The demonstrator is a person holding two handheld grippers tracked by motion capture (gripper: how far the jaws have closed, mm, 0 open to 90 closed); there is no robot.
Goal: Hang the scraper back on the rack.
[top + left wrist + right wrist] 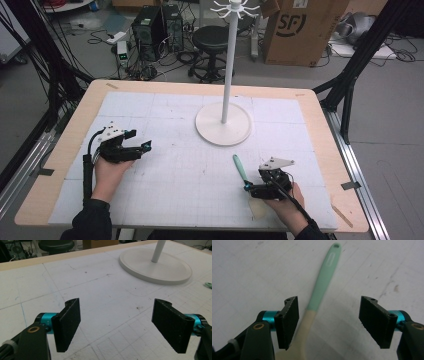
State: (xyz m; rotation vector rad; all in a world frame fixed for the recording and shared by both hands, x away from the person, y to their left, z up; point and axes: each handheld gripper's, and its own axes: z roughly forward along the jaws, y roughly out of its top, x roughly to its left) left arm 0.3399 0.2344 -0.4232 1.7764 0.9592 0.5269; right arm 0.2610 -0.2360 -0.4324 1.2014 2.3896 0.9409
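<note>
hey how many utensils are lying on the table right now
1. A spatula with a green handle and cream head lies on the white mat near the table's front right, its shaft between the open jaws of the right gripper. Nothing seems hidden.

Matt plastic-looking spatula [319, 287], wooden table [320, 125]

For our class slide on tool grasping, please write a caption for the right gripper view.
Right gripper, jaws open, poised over a mint-handled, cream-headed spatula lying on the white mat.
</note>
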